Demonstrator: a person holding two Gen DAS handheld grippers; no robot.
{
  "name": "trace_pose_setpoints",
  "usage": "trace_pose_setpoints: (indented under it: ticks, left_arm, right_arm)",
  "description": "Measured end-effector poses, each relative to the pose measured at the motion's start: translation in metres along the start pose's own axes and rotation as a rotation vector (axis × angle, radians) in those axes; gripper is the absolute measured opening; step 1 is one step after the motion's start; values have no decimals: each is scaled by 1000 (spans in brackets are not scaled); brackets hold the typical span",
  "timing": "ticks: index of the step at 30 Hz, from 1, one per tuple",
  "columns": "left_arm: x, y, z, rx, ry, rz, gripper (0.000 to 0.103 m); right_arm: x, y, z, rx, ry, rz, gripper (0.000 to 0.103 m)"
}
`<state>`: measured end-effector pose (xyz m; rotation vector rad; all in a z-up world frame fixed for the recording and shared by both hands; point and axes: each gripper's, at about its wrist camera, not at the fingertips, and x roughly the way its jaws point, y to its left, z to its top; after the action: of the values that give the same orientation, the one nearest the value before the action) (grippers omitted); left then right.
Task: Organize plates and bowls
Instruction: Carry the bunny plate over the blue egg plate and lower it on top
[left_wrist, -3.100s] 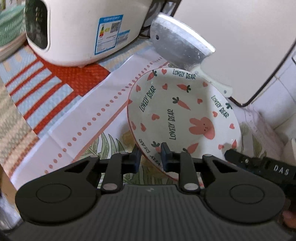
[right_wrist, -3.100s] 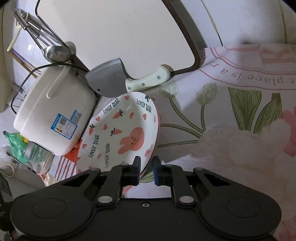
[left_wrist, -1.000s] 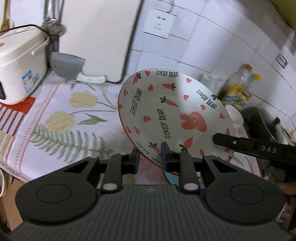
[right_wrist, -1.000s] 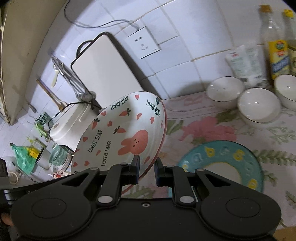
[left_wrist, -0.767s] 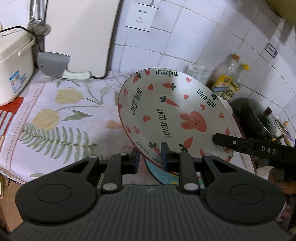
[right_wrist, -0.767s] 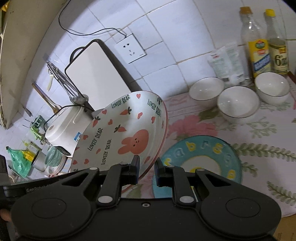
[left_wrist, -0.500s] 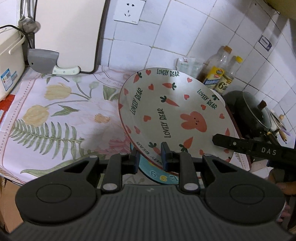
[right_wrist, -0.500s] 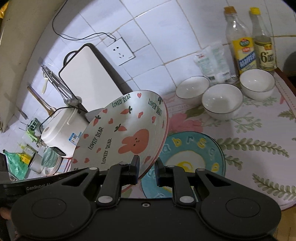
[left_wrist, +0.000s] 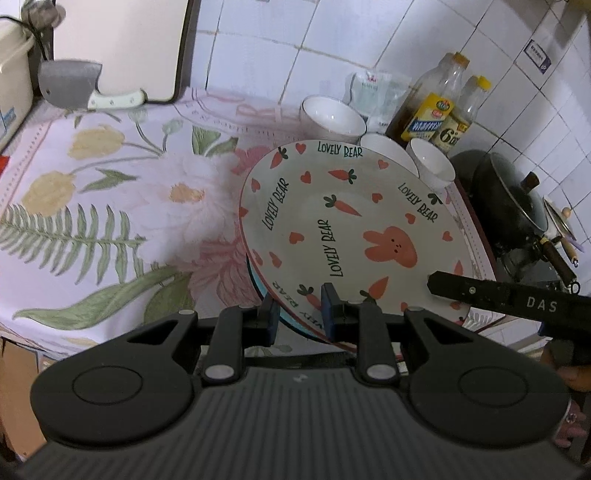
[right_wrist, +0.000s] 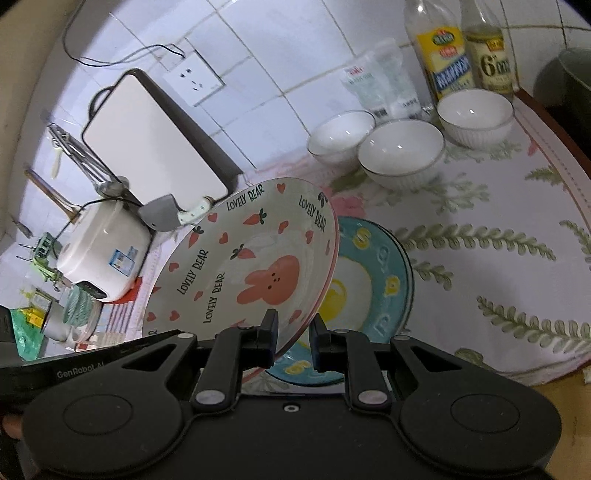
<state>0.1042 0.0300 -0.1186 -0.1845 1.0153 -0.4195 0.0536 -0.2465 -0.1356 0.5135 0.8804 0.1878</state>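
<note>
Both grippers hold one white "Lovely Bear" plate (left_wrist: 343, 229) with a pink rabbit and carrots. My left gripper (left_wrist: 297, 314) is shut on its near rim. My right gripper (right_wrist: 293, 334) is shut on the rim of the same plate (right_wrist: 251, 266), which is tilted. It hangs just above a blue plate (right_wrist: 373, 280) with yellow letters lying on the floral tablecloth; only a sliver of the blue plate (left_wrist: 264, 291) shows in the left wrist view. Three white bowls (right_wrist: 400, 151) stand in a row behind.
A rice cooker (right_wrist: 103, 254), a cleaver (left_wrist: 74, 83) and a white cutting board (right_wrist: 151, 144) stand at the left. Oil bottles (right_wrist: 443, 55) and a packet stand behind the bowls. A black pot (left_wrist: 506, 192) sits beyond the table's right edge.
Both grippers carried the bear plate from beside the rice cooker rightward along the counter and lowered it over the blue plate. The bowls now lie close behind it.
</note>
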Motion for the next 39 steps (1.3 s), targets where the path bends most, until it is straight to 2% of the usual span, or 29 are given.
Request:
trace_pose_setpoints:
  ticks: [7, 29, 39]
  left_arm:
    - [21, 8, -3, -42, 39, -26, 21]
    - [73, 16, -4, -79, 142, 23, 22]
    - [82, 19, -2, -131, 174, 37, 22]
  right_arm:
    - [7, -7, -2, 28, 29, -40, 22]
    - [40, -28, -11, 118, 99, -96, 24]
    - [47, -21, -13, 43, 110, -152, 24]
